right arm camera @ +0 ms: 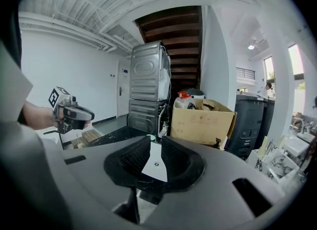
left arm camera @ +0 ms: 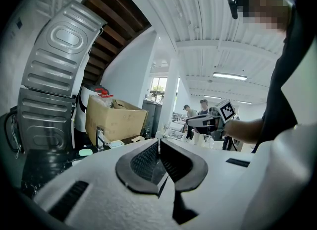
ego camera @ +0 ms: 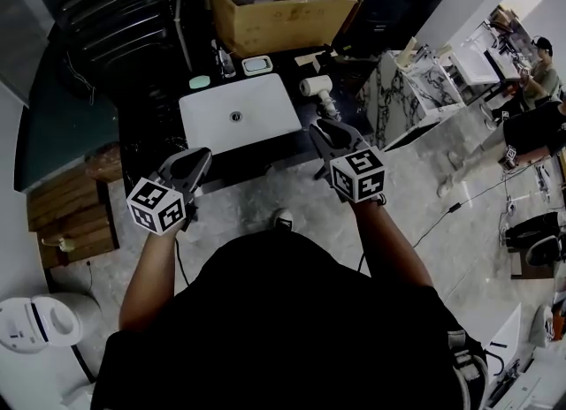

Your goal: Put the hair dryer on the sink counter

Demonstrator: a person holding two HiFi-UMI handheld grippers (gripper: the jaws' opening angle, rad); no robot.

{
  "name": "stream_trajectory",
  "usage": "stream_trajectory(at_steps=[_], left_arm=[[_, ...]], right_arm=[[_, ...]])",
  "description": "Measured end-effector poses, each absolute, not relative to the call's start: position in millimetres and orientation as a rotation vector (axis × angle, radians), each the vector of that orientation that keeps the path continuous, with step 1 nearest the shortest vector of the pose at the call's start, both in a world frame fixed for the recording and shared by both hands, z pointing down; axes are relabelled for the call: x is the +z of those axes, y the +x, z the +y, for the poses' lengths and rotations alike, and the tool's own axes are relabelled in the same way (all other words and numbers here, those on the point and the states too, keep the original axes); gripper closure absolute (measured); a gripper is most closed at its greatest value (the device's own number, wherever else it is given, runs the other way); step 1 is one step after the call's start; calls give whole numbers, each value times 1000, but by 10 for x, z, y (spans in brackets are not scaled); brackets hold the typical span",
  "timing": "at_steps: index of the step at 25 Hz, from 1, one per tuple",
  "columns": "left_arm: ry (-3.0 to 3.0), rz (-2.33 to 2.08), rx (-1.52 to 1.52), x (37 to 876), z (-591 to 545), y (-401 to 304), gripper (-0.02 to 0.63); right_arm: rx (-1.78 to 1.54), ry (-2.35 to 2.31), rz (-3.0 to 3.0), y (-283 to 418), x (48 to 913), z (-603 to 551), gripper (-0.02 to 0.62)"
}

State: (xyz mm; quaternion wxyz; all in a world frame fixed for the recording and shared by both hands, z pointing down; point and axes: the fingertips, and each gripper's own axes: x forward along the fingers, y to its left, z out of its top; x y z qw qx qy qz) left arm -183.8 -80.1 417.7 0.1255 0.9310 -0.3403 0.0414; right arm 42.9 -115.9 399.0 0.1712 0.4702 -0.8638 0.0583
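Closest to the head camera is the dark shirt of the person carrying my rig, with both forearms stretched toward the desk. I see the left tool with its jaws together on nothing, and the right tool likewise pinched together and empty. The hair dryer lies on the desk just right of the white basin, apart from both tools. I judge the placing done, hence the idle, empty tools.

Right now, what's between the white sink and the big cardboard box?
In the head view, a faucet and a small white dish stand on the dark counter between them.
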Motion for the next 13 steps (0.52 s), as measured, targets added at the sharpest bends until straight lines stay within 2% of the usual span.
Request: stream_trajectory(at_steps=[13], left_arm=[[2689, -1012, 103, 4222, -595, -2012, 583]], right_arm=[[154, 1338, -2467, 334, 3940, -947, 522]])
